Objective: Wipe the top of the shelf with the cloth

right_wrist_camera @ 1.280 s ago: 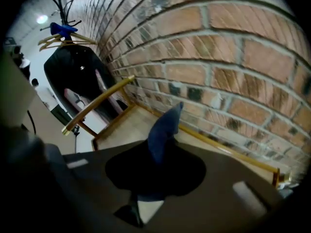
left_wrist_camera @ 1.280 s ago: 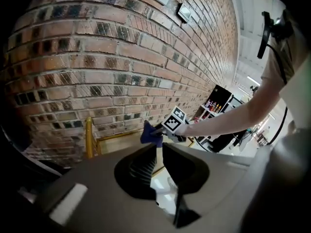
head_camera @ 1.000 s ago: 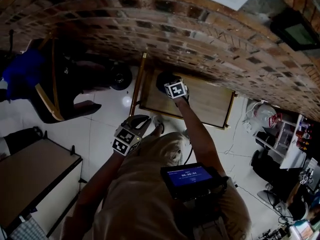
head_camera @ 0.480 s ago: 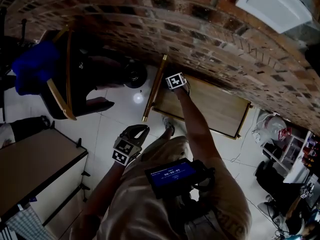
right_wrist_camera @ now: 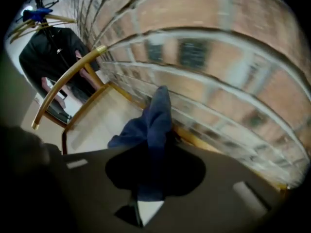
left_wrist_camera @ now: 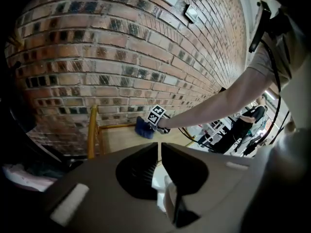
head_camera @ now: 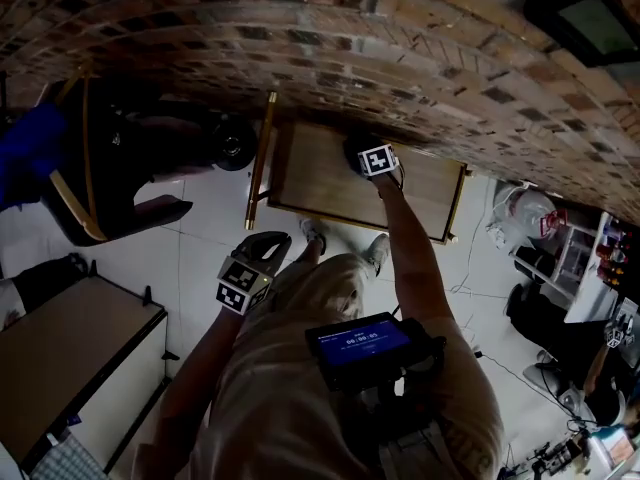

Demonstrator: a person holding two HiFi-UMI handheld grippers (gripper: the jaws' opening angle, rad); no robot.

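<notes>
The wooden shelf top [head_camera: 320, 183] stands against the brick wall. My right gripper [head_camera: 372, 158] rests on its back middle, shut on a dark blue cloth [head_camera: 356, 152] that is pressed to the wood. In the right gripper view the cloth [right_wrist_camera: 151, 123] bunches out from between the jaws of the right gripper [right_wrist_camera: 149, 152] onto the shelf top [right_wrist_camera: 97, 123]. My left gripper [head_camera: 252, 268] hangs over the floor in front of the shelf. In its own view the left gripper [left_wrist_camera: 158, 145] is shut and holds nothing, while the cloth [left_wrist_camera: 143, 129] shows far ahead.
A yellow rail [head_camera: 259, 158] runs along the shelf's left side. A dark jacket on a hanger [head_camera: 110, 158] is at the left, a cabinet [head_camera: 70, 353] at the lower left, and bags and racks [head_camera: 560, 258] at the right. The brick wall [head_camera: 330, 38] backs the shelf.
The right gripper slid the cloth to the shelf's left back corner, then back along the wall toward the middle. The left gripper stayed low and shut.
</notes>
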